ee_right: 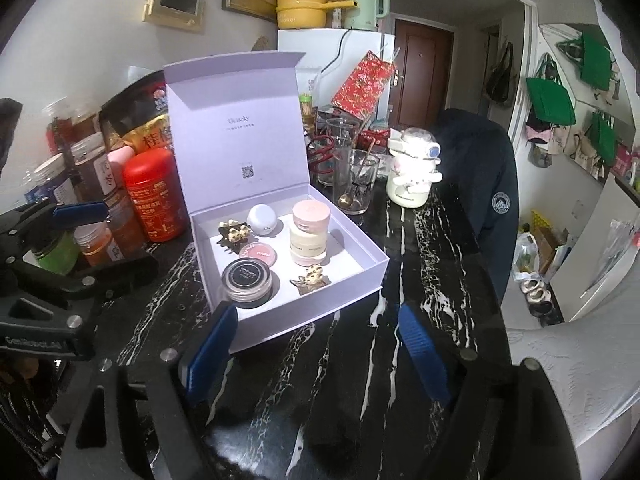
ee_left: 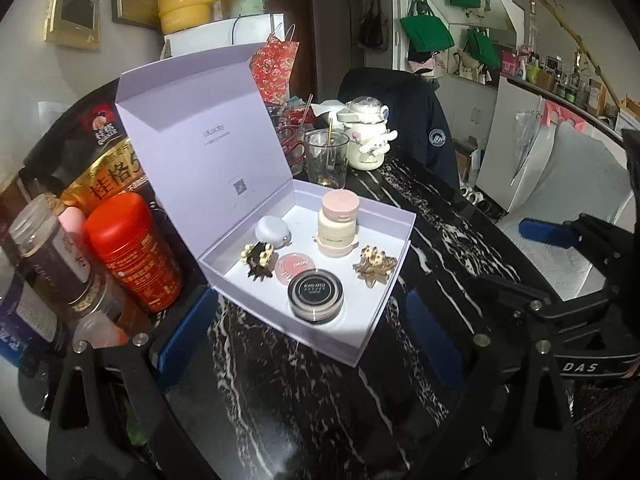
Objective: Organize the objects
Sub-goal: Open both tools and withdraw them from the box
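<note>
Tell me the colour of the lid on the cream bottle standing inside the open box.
Pale pink lid on the cream bottle; the left wrist view shows it best.

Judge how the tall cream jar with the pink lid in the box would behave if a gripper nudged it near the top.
The cream jar stands upright and is the tallest item in the lavender box, so it would probably tip rather than slide. Its round body would likely roll once down. The surface looks smooth, perhaps slippery.
</note>
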Demonstrator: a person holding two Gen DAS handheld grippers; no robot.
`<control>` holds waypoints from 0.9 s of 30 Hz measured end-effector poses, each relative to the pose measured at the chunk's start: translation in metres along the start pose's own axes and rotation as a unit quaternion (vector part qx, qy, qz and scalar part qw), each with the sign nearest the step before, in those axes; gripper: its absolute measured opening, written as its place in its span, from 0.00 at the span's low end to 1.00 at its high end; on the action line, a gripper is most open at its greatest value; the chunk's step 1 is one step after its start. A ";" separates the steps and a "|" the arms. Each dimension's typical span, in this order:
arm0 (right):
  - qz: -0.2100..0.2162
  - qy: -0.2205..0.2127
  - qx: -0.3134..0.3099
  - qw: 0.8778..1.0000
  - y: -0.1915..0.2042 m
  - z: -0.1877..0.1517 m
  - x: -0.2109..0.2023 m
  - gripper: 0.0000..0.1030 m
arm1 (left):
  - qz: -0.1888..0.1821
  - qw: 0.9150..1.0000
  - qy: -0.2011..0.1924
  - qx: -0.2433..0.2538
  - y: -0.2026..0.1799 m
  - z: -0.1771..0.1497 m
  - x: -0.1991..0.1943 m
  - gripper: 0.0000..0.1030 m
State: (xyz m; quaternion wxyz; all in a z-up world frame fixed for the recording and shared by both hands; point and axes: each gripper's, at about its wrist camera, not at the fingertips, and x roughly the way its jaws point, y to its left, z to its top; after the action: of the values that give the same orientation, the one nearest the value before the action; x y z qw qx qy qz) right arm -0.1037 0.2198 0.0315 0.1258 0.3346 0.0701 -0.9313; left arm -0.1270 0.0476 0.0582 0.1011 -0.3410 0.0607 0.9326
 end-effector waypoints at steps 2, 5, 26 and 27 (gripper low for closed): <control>0.000 0.002 0.002 1.000 0.002 -0.002 -0.006 0.82 | 0.005 1.000 0.003 0.003 -0.001 -0.003 -0.007 0.93; 0.002 0.003 0.008 1.000 0.004 -0.005 -0.013 0.82 | 0.013 1.000 0.007 0.008 -0.003 -0.007 -0.016 0.93; -0.003 0.006 0.005 1.000 0.033 -0.051 -0.049 0.82 | 0.018 0.999 0.031 -0.011 0.003 -0.055 -0.049 0.93; -0.005 0.005 0.001 1.000 0.035 -0.053 -0.051 0.82 | 0.016 0.999 0.031 -0.013 0.004 -0.057 -0.049 0.93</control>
State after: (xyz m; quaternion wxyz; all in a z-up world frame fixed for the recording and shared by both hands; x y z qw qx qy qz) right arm -0.0243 0.2075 0.0217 0.1205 0.3389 0.0717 -0.9303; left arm -0.0551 0.0261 0.0468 0.0795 -0.3697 0.0570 0.9240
